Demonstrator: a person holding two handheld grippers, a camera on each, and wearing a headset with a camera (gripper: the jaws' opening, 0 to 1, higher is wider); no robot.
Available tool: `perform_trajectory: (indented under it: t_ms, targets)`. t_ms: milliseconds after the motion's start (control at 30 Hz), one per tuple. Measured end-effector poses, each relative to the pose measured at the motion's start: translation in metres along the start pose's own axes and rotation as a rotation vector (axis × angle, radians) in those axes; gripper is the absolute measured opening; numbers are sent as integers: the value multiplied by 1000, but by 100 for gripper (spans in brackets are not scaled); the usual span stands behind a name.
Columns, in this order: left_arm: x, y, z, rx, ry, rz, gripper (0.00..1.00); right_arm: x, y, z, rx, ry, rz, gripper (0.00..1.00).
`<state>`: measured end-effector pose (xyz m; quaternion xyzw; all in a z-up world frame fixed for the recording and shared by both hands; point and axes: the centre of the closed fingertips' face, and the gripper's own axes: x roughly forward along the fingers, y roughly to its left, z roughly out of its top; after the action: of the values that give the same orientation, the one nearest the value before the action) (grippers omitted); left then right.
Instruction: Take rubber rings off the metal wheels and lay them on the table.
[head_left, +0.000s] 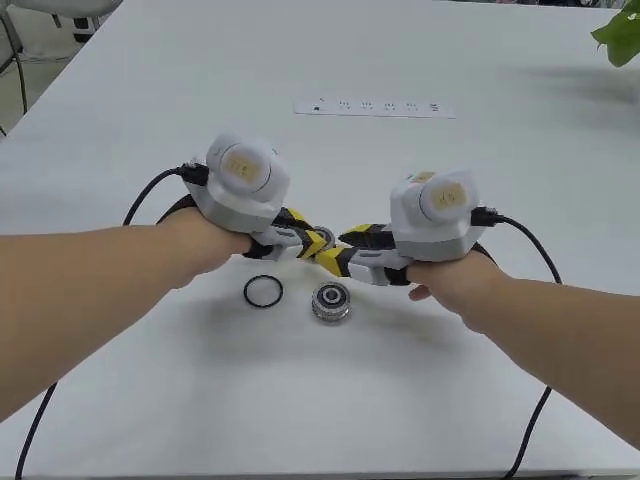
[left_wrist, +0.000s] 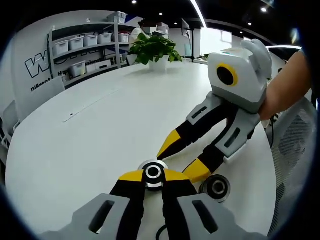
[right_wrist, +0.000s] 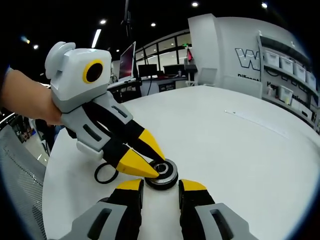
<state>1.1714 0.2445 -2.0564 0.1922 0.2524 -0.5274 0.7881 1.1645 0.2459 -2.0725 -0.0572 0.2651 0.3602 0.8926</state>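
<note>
Table (head_left: 420, 60): white, bare in front of me.
Rubber ring (head_left: 263, 291): black, lying flat.
Metal wheel (head_left: 331, 301): just beside the ring.
Socket strip (head_left: 375, 107): far side.

A long white socket strip (head_left: 374, 107) lies flat with its row of outlets facing up. Well apart from it stands a leafy potted plant (left_wrist: 152, 50) in a white pot. Grey shelving (left_wrist: 85, 48) by the wall carries rows of white storage bins (left_wrist: 62, 46). A dark monitor (right_wrist: 131, 61) stands in the background.
</note>
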Motion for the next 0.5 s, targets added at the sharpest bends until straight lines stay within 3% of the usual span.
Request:
perform_trajectory:
  t_ms: [133,500]
  targets:
    - [0,0,0,-5,0,2,7,4,-1,-1,-24,15,-31,24]
    - [2,2,1,-20,-3,6,7,5,-4,-1,-5,15,-33,23]
